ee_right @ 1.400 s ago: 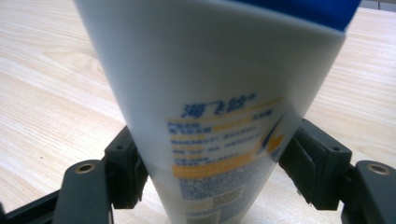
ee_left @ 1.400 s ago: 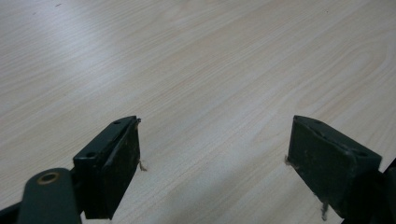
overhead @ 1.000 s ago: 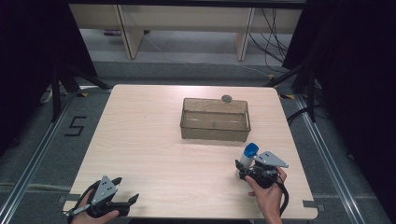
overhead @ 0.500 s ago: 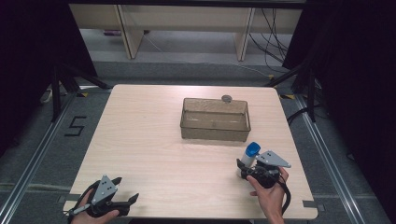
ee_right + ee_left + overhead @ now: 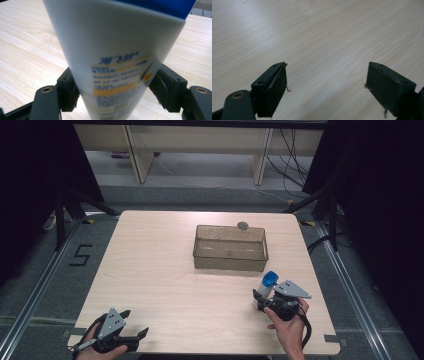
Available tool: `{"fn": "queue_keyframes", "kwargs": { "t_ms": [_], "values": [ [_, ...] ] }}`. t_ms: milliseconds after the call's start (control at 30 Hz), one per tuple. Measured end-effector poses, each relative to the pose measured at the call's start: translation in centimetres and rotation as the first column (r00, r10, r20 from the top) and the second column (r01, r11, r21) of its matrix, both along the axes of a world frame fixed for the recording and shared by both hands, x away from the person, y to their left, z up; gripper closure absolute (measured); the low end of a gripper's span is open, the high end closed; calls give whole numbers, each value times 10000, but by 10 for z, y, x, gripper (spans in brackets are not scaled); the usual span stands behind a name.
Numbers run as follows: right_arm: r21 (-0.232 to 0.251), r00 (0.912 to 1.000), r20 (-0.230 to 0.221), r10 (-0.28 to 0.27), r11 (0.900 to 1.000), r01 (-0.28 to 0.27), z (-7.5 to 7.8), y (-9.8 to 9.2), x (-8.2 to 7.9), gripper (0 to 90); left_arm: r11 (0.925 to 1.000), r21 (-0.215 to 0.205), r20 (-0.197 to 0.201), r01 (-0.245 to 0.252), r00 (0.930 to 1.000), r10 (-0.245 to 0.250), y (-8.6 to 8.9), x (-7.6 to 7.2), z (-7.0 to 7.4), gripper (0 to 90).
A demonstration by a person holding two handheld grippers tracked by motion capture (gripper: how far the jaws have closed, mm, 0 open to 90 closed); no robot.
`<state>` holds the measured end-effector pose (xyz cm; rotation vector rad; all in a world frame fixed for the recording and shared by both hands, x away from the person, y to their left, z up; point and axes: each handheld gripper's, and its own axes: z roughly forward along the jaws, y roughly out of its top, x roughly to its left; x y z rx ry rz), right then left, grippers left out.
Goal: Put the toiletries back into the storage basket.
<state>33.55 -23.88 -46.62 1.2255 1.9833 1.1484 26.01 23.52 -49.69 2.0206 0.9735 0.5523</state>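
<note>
Table (image 5: 165, 270) unchanged; right tongs (image 5: 261, 296) still clamp bottle (image 5: 268, 282).

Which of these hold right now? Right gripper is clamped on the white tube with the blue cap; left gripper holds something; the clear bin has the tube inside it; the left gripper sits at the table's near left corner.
1. The right gripper is clamped on the white plastic tube with a blue cap. True.
2. The left gripper holds something. False: its jaws stand apart over bare wooden table.
3. The tube lies inside the clear rectangular plastic bin. False: it is outside, nearer the person.
4. The left gripper sits at the table's near left corner. True.
</note>
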Motion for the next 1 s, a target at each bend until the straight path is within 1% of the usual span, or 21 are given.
{"fn": "queue_keyframes", "kwargs": {
  "t_ms": [33, 67, 100, 167, 200, 233, 267, 300, 367, 400, 433, 533, 567, 633, 700, 733, 767, 800, 833, 933, 1000],
  "values": [
    [-98, 9999, 135, 74, 9999, -72, 1, -1, 1, 318, 9999, 97, -1, 59, 10000, -59, 0, 0, 1, 167],
    [-106, 9999, 79, 135, 9999, -135, 2, -1, 2, 317, 10000, 73, 11, 42, 10000, -42, 0, 0, 0, 168],
    [-94, 9996, 203, 204, 9998, -203, 3, -1, 4, 318, 9999, -105, 35, 0, 10000, 1, 0, 0, 0, 168],
    [-100, 9995, 211, 254, 9996, -252, 5, -2, 6, 318, 9998, -158, -45, -99, 9999, 98, 1, 0, -1, 167],
    [-127, 9996, 244, 165, 9998, -162, 5, -2, 6, 318, 10000, -33, -31, -77, 10000, 77, 2, 0, 0, 167],
    [-129, 9995, 289, 113, 9999, -110, 6, -2, 7, 318, 10000, -66, -7, -72, 10000, 72, 1, 0, -1, 167],
    [82, 9999, 7, 161, 9998, -161, 7, -1, 7, 318, 10000, -69, 9, 7, 10000, -6, 1, 0, 0, 167],
    [47, 9997, 131, 189, 9998, -189, 7, -1, 9, 318, 10000, -56, -12, -26, 10000, 26, 1, -1, 0, 168],
    [120, 9996, 156, 221, 9997, -223, 8, -2, 10, 318, 9999, -115, -27, -37, 10000, 36, 0, -1, 0, 168],
    [133, 9997, 106, 215, 9997, -217, 10, -2, 10, 318, 10000, 55, -59, -40, 10000, 40, 1, -1, 0, 168],
    [-26, 9994, 264, 226, 9997, -225, 11, -3, 12, 318, 10000, -25, -63, -41, 10000, 40, 1, -1, 0, 167],
    [-39, 9994, 250, 252, 9997, -251, 12, -4, 14, 318, 10000, -39, -47, -52, 10000, 51, 1, -1, 0, 167],
    [101, 9997, 66, 239, 9997, -240, 14, -4, 15, 318, 9998, 190, -52, -5, 10000, 6, 2, -1, 1, 167],
    [60, 9995, 179, 274, 9996, -275, 15, -4, 17, 318, 9995, 307, -68, 15, 10000, -13, 3, -1, 1, 167],
    [-100, 9992, 271, 292, 9995, -290, 17, -6, 18, 318, 9996, 280, -61, 11, 10000, -10, 3, -1, 1, 168],
    [-54, 9990, 362, 243, 9997, -242, 17, -5, 19, 318, 9996, 267, -57, 12, 10000, -11, 3, -1, 1, 167],
    [78, 9995, 164, 257, 9996, -258, 18, -5, 18, 318, 9996, 296, -59, 16, 10000, -14, 3, -1, 1, 167],
    [61, 9994, 260, 246, 9997, -247, 19, -5, 19, 318, 9999, 107, -53, -30, 10000, 30, 2, -1, 0, 167],
    [329, 9998, 149, 161, 9993, -166, 20, -4, 19, 318, 10000, -7, -42, -31, 10000, 30, 1, -1, 0, 167],
    [-51, 9985, 448, 328, 9995, -326, 23, -7, 21, 318, 10000, 54, -56, -27, 10000, 27, 2, -1, 0, 167],
    [-66, 9988, 393, 278, 9996, -276, 24, -7, 21, 319, 9998, 188, -87, 7, 10000, -5, 2, -1, 1, 167]
  ]
}}
